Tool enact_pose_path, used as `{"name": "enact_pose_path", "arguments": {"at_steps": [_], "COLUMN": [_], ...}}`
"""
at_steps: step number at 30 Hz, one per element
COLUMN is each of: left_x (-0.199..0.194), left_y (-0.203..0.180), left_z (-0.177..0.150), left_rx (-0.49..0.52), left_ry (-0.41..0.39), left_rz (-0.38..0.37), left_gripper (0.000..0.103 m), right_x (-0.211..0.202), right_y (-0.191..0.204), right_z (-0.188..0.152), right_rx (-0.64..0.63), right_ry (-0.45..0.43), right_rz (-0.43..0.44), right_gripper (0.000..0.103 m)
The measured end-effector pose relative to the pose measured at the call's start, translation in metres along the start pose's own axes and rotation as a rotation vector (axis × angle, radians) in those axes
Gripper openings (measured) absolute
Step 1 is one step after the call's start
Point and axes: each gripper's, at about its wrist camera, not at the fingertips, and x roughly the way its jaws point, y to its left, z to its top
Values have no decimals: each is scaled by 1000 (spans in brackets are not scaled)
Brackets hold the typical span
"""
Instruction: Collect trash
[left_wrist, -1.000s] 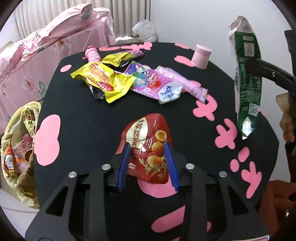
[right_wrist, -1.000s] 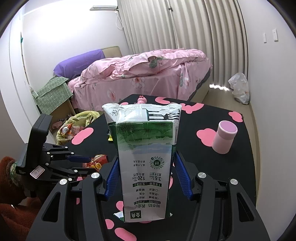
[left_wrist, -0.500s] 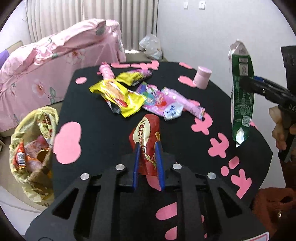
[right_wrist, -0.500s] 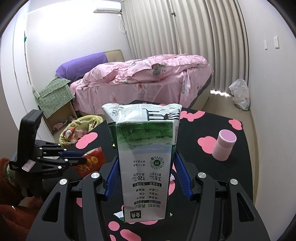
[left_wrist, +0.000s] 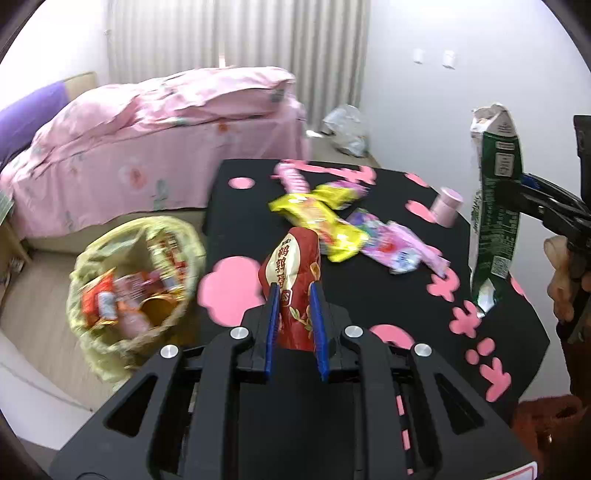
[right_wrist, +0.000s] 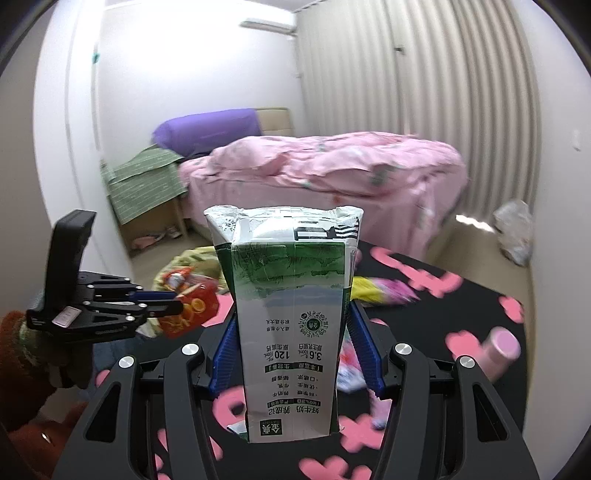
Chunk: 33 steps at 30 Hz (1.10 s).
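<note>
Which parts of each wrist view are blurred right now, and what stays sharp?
Left wrist: trash bag and table wrappers smear; red packet in the left gripper is sharp. Right wrist: milk carton is crisp; pink cup blurs.

Black gripper (left_wrist: 294, 325) frames, blue finger pads (left_wrist: 272, 328) (silver screws), rust sleeve.

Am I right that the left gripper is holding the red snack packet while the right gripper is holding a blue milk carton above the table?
Not quite: the milk carton in the right gripper is green and white, not blue, as the right wrist view shows. The rest holds: the left gripper is shut on the red snack packet above the table.
</note>
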Motion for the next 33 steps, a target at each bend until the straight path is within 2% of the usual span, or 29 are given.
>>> {"name": "enact_pose_path", "arguments": {"at_steps": [2, 10, 13, 16, 22, 25, 26, 29, 33], "left_x": [-2, -14, -9, 3, 37, 56, 60, 64, 71], "left_y": [17, 132, 169, 195, 223, 231, 233, 237, 242], "left_z": [-2, -7, -12, -18, -28, -34, -36, -40, -45], "left_rx": [-34, -224, -298, -356, -443, -456, -459, -464, -474], "left_ry": [-9, -40, -36, -27, -20, 13, 18, 16, 13], "left_rz": [23, 154, 166, 158, 126, 136, 136, 128, 107], "left_gripper": [16, 17, 17, 17, 17, 17, 17, 17, 17], "right_x": [17, 98, 141, 192, 277, 324, 344, 368, 379], "right_y": [11, 50, 69, 90, 124, 131, 132, 132, 130], "right_z": [13, 64, 76, 85, 95, 86, 79, 61, 42], "right_rx": [-11, -43, -61, -53, 9, 44, 51, 76, 67], "right_ry": [5, 3, 17, 55, 76, 175, 257, 413, 495], "right_rz": [51, 177, 201, 262, 295, 301, 306, 320, 336], "right_gripper": [53, 54, 53, 54, 54, 54, 53, 53, 53]}}
